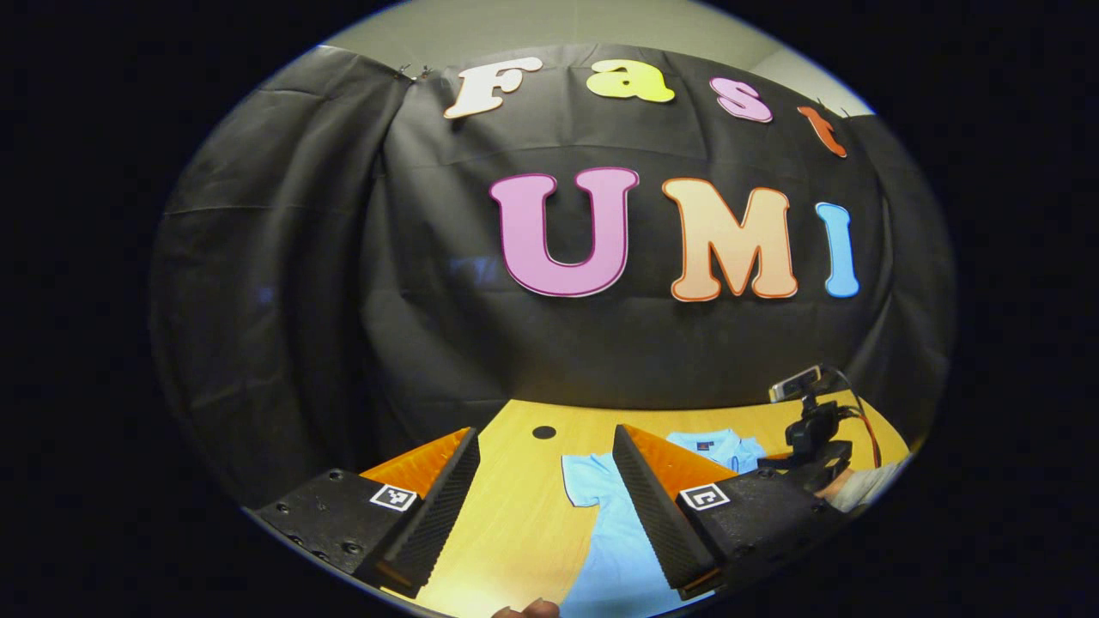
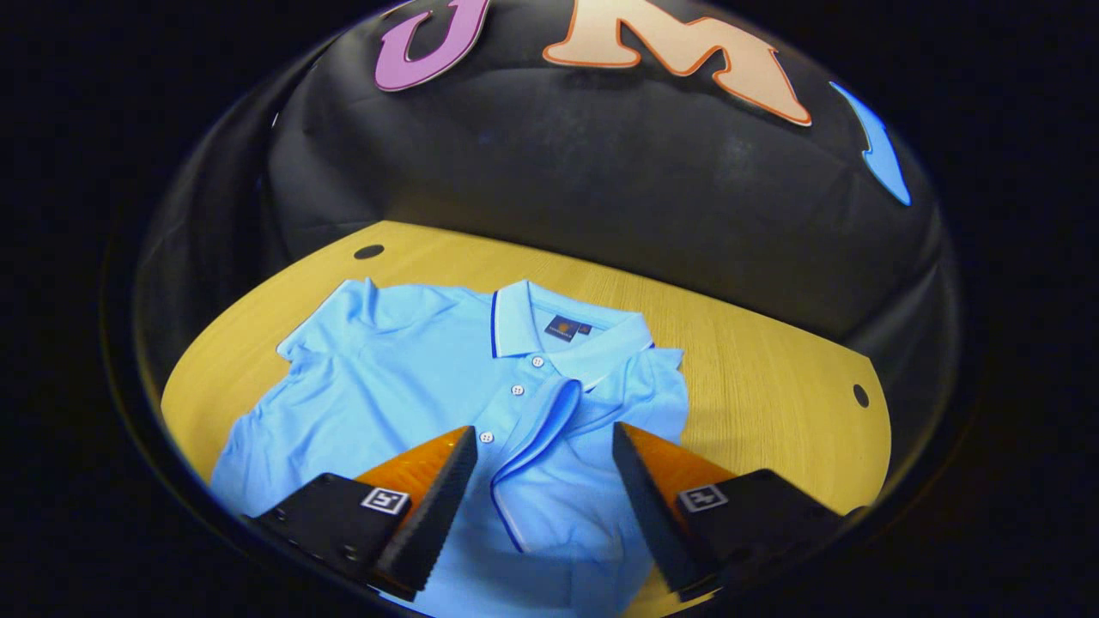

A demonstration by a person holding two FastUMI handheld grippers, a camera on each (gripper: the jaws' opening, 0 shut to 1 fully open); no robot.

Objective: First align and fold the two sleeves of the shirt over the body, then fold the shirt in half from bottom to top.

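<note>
The shirt's [image 2: 412, 378] hem — lower body too — is cut off by the frame's edge.

we look down on a yellow wooden table [image 2: 773, 378] with a rounded front and a light grain, set against the booth's black cloth. two small dark round holes [image 2: 369, 251] pierce its top, one near the far left edge, the other near the right edge. a light blue polo shirt [image 2: 403, 369] lies flat on the table, front up, collar toward the cloth, three white buttons showing down its placket. its right sleeve [image 2: 558, 429] is folded in across the chest, a dark-trimmed edge running down the body; the other sleeve is spread out toward the left hole. in the left gripper view the same tabletop stretches bare beside the shirt's sleeve.
</note>
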